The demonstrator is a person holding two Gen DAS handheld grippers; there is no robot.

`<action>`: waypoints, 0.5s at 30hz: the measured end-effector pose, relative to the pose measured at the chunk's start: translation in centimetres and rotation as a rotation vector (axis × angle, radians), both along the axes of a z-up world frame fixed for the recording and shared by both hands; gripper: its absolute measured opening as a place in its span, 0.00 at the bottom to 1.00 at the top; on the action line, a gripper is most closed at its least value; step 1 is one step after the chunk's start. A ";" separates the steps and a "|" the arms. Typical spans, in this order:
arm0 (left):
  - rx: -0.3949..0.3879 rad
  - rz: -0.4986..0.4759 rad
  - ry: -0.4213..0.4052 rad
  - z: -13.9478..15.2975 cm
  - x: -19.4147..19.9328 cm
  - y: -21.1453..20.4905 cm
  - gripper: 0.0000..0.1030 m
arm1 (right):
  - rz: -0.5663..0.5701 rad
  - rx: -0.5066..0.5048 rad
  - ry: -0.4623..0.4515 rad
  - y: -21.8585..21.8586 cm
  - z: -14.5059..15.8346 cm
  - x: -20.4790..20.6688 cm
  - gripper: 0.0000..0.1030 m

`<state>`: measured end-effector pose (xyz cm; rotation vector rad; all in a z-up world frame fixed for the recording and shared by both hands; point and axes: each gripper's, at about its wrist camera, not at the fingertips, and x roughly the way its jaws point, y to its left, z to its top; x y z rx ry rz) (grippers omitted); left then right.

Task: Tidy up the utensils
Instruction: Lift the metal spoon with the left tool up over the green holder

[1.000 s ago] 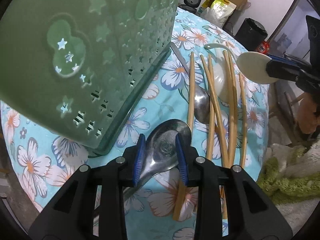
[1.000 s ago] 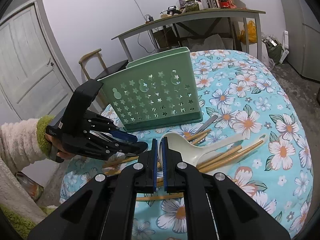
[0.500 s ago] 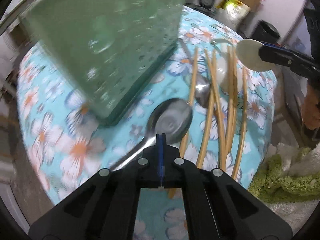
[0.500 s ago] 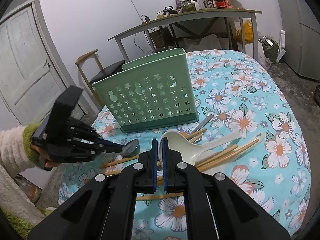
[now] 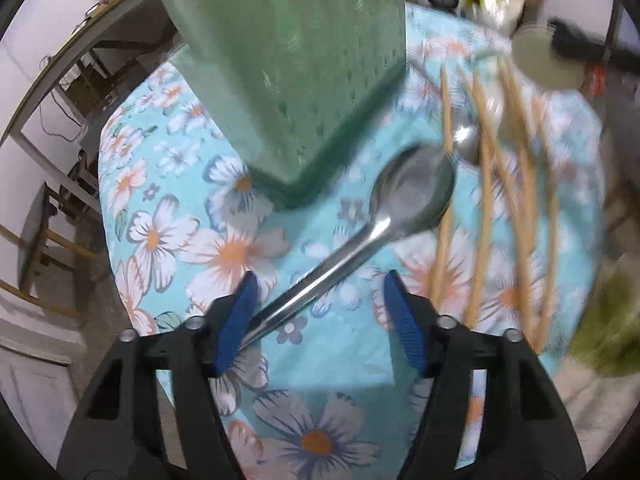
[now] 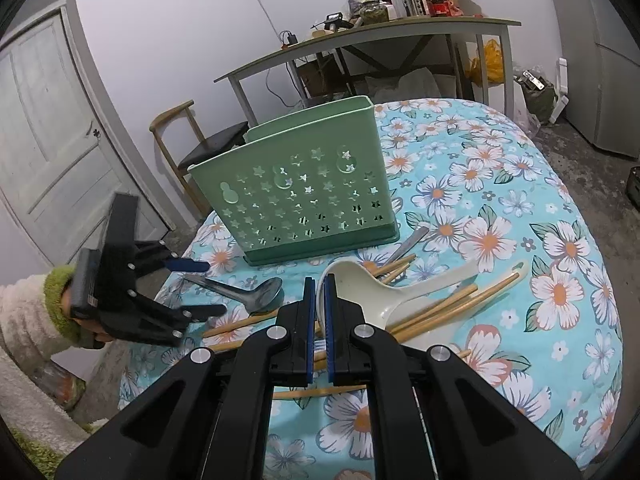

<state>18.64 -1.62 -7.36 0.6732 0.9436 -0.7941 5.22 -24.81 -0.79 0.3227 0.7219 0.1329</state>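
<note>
A steel spoon [image 5: 412, 196] lies on the flowered tablecloth, its handle running down-left between the jaws of my left gripper [image 5: 318, 320]. Those jaws are opening, and the handle's end rests by the left pad [image 5: 236, 320]. In the right wrist view the spoon [image 6: 256, 292] lies in front of the left gripper [image 6: 210, 288]. My right gripper [image 6: 319, 296] is shut on the bowl rim of a white ladle [image 6: 380, 292]. The ladle lies over several wooden chopsticks [image 6: 440, 308]. A green star-pierced caddy [image 6: 300, 200] stands upright behind them.
A second steel utensil [image 6: 408, 242] pokes out from under the chopsticks by the caddy's base. The round table's edge [image 5: 132, 320] falls away just left of my left gripper. A wooden chair [image 6: 208, 148], a door and a cluttered grey table [image 6: 360, 36] stand beyond.
My left gripper shut on the spoon's handle, drew back to the left and tipped downward, then opened. The spoon now lies clear of the chopsticks. The right gripper and ladle kept still.
</note>
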 end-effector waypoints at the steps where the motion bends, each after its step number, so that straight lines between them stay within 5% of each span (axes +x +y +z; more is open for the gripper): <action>1: -0.017 0.009 0.011 0.0 0.2 0.1 0.46 | -0.002 0.001 0.000 0.0 0.0 0.0 0.05; 6: -0.026 0.066 0.060 0.2 -0.3 0.2 0.16 | -0.005 0.006 -0.007 -0.1 0.0 -0.1 0.05; 10: -0.040 0.171 0.129 0.4 -1.5 1.0 0.12 | 0.004 0.010 -0.008 -0.1 -0.1 -0.1 0.05; 15: -0.169 0.393 0.339 1.0 -3.0 3.2 0.12 | 0.013 0.028 -0.005 -0.4 -0.5 0.0 0.05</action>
